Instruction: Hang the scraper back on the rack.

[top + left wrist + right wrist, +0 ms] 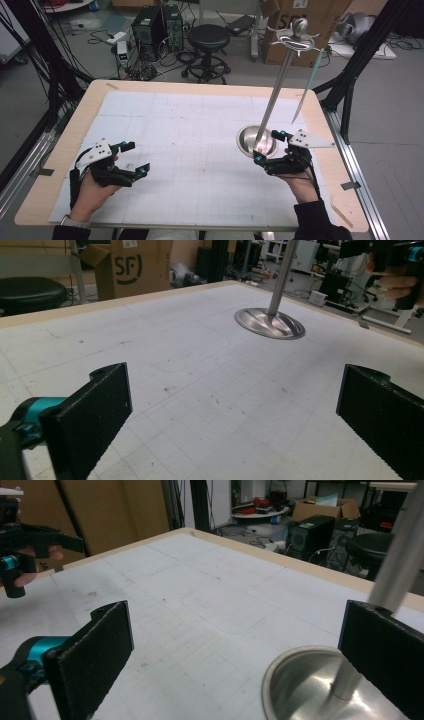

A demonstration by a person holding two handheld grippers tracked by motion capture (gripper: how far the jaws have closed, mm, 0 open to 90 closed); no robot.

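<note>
**Two tongs spread wide, stand waiting at the right**

Hovering low over the near left of the desk [200, 125]: left tongs [131, 159], jaws wide apart, holding nothing. Sitting just beside the round steel base [257, 140] on the near right: right tongs [267, 147], likewise gaping and empty, the base partly between the jaws. Rising from that base and leaning toward the far edge: a slim metal pole [278, 84], hooked top [296, 39] overhead. Probably lining up on the pole; worth centring it squarely before closing, gripping low to avoid tipping.
</note>
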